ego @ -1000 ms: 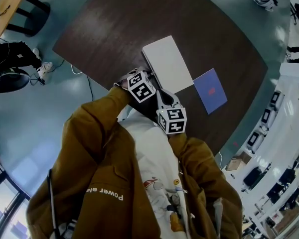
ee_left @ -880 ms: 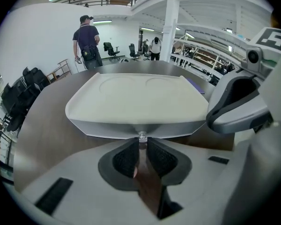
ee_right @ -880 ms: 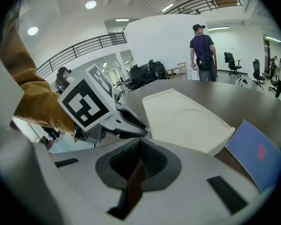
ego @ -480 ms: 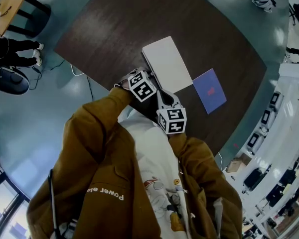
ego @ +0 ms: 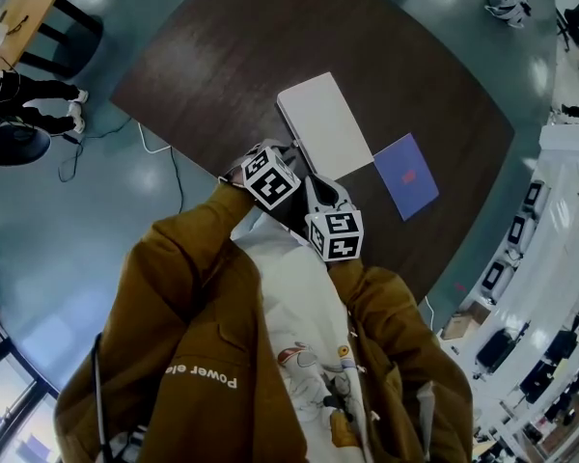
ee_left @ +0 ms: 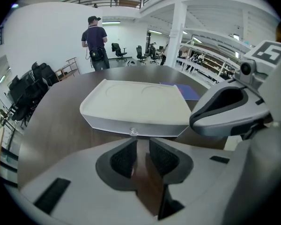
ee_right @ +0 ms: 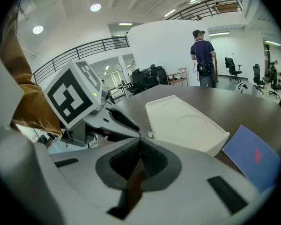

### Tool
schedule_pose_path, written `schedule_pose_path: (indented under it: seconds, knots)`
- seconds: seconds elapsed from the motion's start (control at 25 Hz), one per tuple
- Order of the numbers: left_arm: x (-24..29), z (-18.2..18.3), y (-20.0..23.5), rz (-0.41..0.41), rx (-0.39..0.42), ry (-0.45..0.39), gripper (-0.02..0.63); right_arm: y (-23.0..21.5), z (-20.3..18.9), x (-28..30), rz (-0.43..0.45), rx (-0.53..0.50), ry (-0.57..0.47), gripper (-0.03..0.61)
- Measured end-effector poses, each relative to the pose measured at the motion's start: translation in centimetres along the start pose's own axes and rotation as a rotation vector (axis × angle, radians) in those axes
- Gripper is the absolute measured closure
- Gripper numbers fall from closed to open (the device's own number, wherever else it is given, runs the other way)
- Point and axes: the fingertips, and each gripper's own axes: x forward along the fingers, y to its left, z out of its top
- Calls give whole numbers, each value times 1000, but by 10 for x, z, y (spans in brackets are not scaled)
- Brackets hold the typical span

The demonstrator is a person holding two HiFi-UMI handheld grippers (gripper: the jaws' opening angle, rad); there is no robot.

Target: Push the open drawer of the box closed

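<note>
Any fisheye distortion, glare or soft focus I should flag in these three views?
Head view: strong fisheye bends the table edges, and ceiling lights glare off the floor. Left gripper view: round black vignette, the white box is sharp, and the left tool body is soft up close. Right gripper view: same vignette, and the blue sheet is slightly soft near the rim.

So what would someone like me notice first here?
Probably the flat white box on the dark table, with a blue sheet lying to its right. Then the two cube-topped tools at its near edge: the left hand-held gripper, aimed at the box's small knob, and the right hand-held gripper beside it.
</note>
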Motion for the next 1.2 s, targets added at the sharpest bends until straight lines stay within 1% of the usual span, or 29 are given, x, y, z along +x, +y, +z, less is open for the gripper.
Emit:
schedule_pose_path:
  seconds: [0.04,0.12,0.2,0.24,0.4,0.52,0.64,0.72,0.8,0.88,0.92,1.04,1.2]
  knots:
    - [-6,1,-2,6,-10,-9,526,2,2,-2,0,1,-7,572]
    - [-19,2,-5,25,-35,-27,556,4,4,-5,0,4,-20,572]
    - [-30,3,-8,38,-82,-48,600,5,4,-9,-3,6,-27,572]
    - [-34,3,-9,39,-105,-57,606,5,5,-11,-4,7,-30,572]
    - [-47,4,-15,44,-156,-77,607,3,8,-23,-19,31,-55,572]
    - [-63,8,-25,47,-222,-98,607,5,13,-38,-22,63,-84,572]
    - [-80,14,-36,60,-229,-116,607,7,20,-52,-32,87,-117,572]
    - [-86,18,-44,49,-243,-129,607,6,23,-60,-42,112,-136,572]
    - [-91,22,-49,35,-285,-151,607,6,27,-67,-53,124,-152,572]
    - [-97,25,-53,34,-332,-181,607,8,32,-72,-63,123,-162,572]
    - [-101,27,-56,37,-344,-194,607,8,33,-75,-68,122,-166,572]
    - [-108,33,-65,42,-336,-220,607,6,35,-82,-98,109,-169,572]
    - [-114,38,-67,34,-341,-248,607,4,38,-85,-134,96,-190,572]
